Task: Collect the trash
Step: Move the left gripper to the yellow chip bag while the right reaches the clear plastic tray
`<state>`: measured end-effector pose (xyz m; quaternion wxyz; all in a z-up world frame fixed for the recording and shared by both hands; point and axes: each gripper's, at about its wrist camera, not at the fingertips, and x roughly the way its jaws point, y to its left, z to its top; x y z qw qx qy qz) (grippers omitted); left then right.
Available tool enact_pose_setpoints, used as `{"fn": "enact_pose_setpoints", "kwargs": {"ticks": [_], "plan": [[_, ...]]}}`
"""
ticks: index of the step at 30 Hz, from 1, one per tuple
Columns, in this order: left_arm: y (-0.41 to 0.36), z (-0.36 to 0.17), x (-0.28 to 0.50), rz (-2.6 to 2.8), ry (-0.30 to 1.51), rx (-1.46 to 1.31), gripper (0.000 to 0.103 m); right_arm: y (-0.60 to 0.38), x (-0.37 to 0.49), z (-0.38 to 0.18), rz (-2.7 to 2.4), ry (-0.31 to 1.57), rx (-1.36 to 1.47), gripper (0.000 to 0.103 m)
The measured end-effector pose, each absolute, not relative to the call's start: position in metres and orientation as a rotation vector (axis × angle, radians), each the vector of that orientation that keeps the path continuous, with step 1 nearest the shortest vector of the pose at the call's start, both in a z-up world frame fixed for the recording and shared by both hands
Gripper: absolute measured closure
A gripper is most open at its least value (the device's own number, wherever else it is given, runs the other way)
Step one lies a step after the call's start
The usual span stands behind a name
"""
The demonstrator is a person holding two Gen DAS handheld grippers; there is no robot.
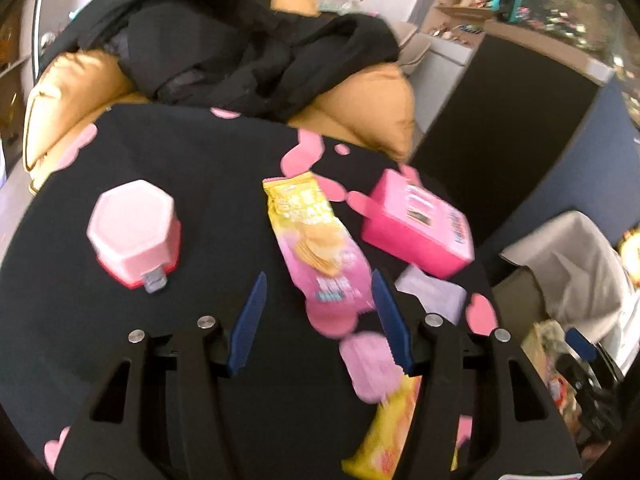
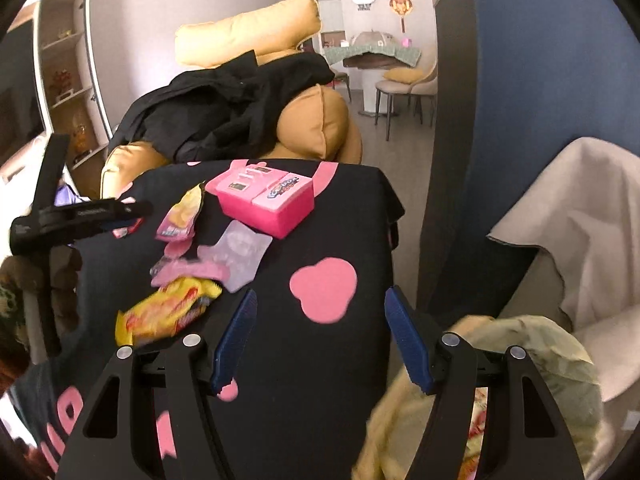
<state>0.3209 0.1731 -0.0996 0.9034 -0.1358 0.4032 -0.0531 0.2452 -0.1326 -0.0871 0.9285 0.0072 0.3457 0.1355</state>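
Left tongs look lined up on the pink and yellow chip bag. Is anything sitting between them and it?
Nothing visible stands in the way. The left tongs are open, with the near end of the chip bag lying flat on the black cloth between the blue fingers. The pink box sits off to the right.
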Motion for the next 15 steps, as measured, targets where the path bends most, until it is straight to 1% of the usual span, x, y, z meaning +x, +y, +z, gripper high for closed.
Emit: {"fn": "enact_pose_setpoints", "kwargs": {"ticks": [5, 8, 11, 15], "plan": [[0.168, -0.125, 0.356, -0.068, 0.913, -0.293, 0.051, -0.13, 0.269, -0.091, 0.253, 0.738, 0.009, 0.04], [0.165, -0.129, 0.362, -0.045, 0.894, -0.295, 0.052, -0.122, 0.282, -0.095, 0.275, 0.777, 0.015, 0.04], [0.163, -0.132, 0.364, -0.087, 0.91, -0.301, 0.086, -0.106, 0.288, -0.099, 0.313, 0.808, -0.002, 0.04], [0.173, -0.126, 0.349, -0.112, 0.9, -0.296, 0.093, -0.079, 0.291, -0.103, 0.332, 0.834, -0.06, 0.04]]}}
